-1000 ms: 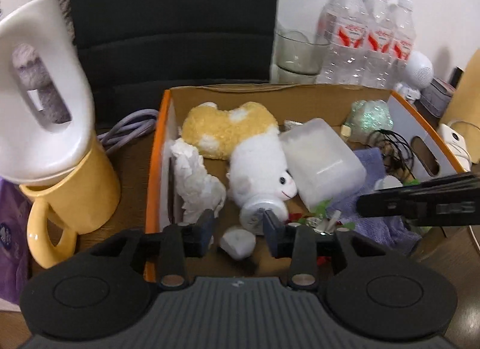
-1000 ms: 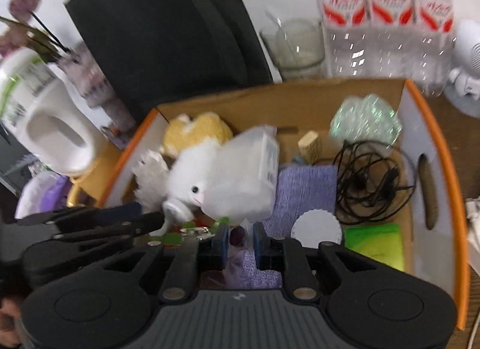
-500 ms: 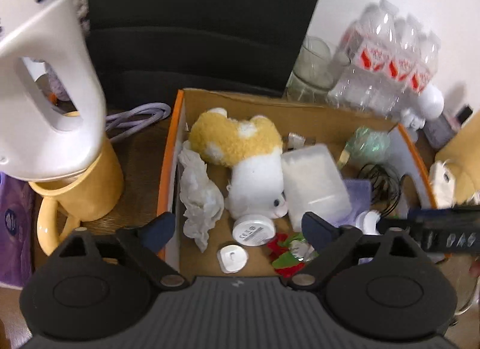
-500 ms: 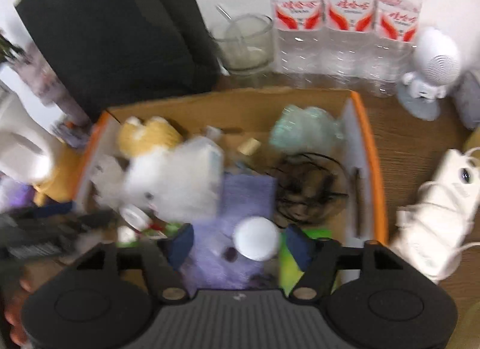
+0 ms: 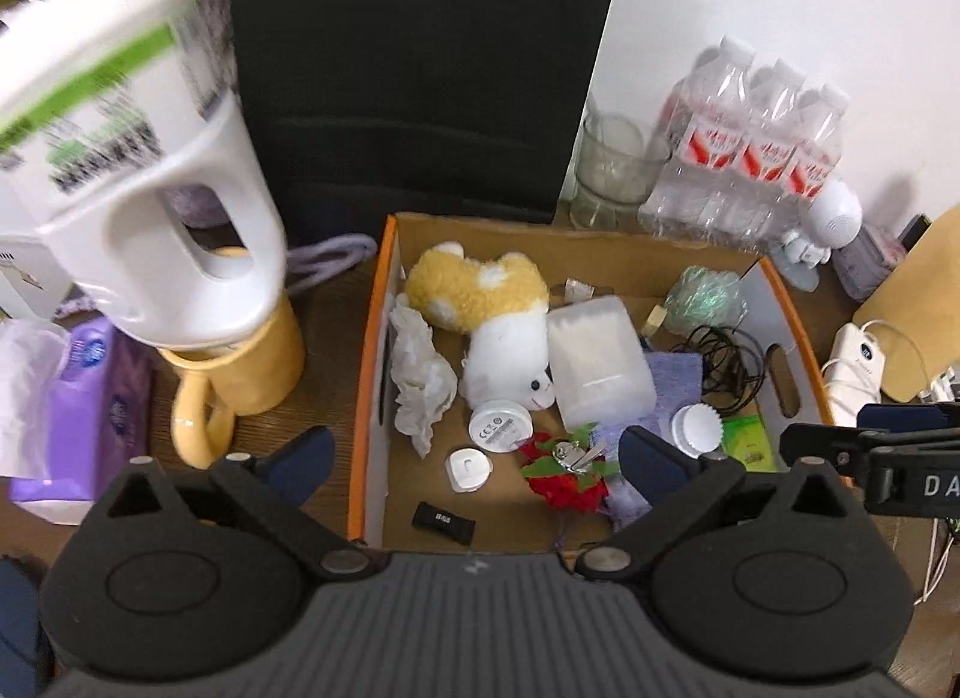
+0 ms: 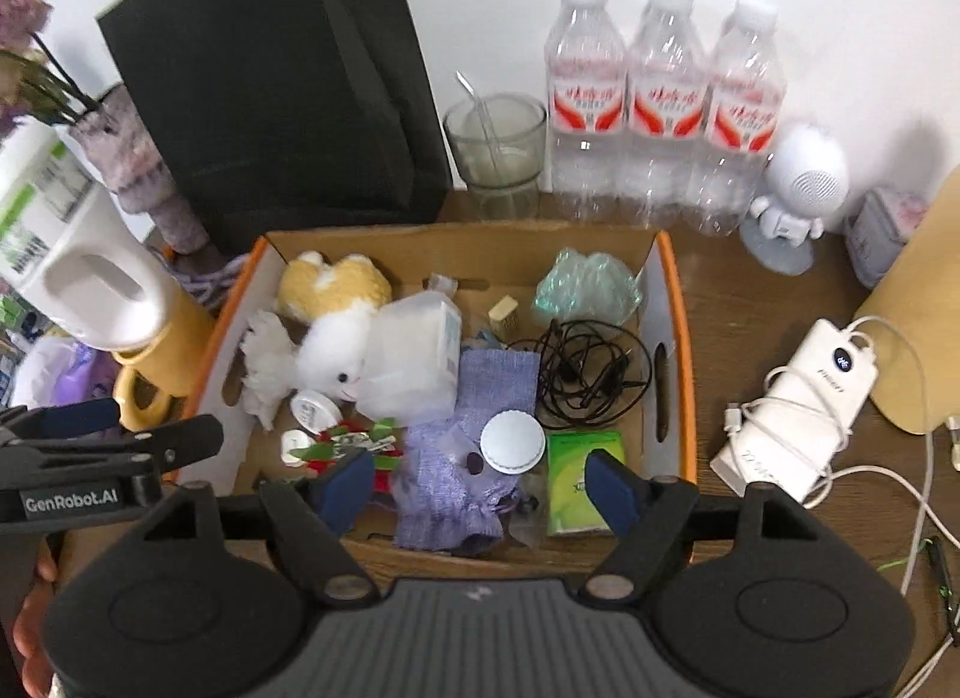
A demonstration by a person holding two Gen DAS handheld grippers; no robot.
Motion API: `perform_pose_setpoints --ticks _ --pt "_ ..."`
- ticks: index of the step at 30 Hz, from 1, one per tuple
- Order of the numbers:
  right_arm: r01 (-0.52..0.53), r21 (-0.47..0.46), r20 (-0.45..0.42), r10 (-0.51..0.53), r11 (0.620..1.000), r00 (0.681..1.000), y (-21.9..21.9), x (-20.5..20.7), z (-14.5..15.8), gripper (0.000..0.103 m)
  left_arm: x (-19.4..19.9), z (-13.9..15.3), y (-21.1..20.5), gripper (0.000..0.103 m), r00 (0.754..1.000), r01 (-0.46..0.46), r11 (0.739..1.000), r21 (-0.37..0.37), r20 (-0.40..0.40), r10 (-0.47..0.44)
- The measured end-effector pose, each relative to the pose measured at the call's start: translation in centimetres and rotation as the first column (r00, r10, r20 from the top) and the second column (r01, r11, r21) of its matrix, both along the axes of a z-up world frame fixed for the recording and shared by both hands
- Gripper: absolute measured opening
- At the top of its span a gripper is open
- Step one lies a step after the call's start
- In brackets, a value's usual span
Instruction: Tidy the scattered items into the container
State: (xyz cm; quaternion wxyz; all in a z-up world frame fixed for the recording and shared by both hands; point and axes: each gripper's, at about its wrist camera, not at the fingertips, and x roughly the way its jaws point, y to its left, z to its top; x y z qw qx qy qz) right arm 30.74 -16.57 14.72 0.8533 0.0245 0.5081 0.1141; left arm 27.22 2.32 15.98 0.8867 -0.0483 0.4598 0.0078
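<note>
A dark wooden bench (image 6: pixel 750 302) stands against a white wall. At its far left a tall black bag (image 6: pixel 270 80) leans on the wall, and to the right of it stand a glass jar (image 6: pixel 497 155) and three water bottles (image 6: pixel 663 110) in a row. The cardboard box (image 6: pixel 677 338), orange along its rim, sits in the middle of the bench with the task's things inside: a yellow and white plush toy (image 5: pixel 486 308) at the far left, a frosted plastic tub (image 5: pixel 597 359) beside it, a purple cloth (image 6: pixel 468 452) near the front and a tangle of black cable (image 6: pixel 591 368) to the right. A yellow mug (image 5: pixel 234 374) bearing a white jug (image 5: pixel 138 200) stands left of the box; a white power bank (image 6: pixel 804 404) lies to the right.

The left hand-held gripper (image 5: pixel 474 461) hangs over the near left part of the box, jaws spreading wide, with nothing between them. The right hand-held gripper (image 6: pixel 477 482) is over the near right part, jaws also parting and empty.
</note>
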Motion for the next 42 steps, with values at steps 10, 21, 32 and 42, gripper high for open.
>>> perform_pose_setpoints --ticks 10,21,32,42 --pt "0.007 0.008 0.135 -0.008 1.0 0.991 -0.5 -6.0 4.6 0.081 -6.5 3.8 -0.2 0.103 0.987 -0.015 0.999 0.035 0.158 0.009" --pt "0.056 0.063 0.423 -0.078 0.996 0.903 -0.1 -11.7 -0.6 0.084 -12.3 -1.5 -2.5 0.103 0.91 -0.057 0.989 0.135 0.415 -0.004" --pt "0.088 0.081 0.522 -0.118 0.993 0.845 -1.9 -16.8 -8.6 0.085 -17.4 -9.6 -3.2 0.103 0.889 -0.053 0.991 0.124 0.459 -0.009" --pt "0.067 0.007 0.464 -0.063 0.998 0.884 -1.1 -24.2 -12.4 0.089 -23.9 -13.0 -2.0 0.103 0.914 -0.026 0.993 0.114 0.405 -0.023"
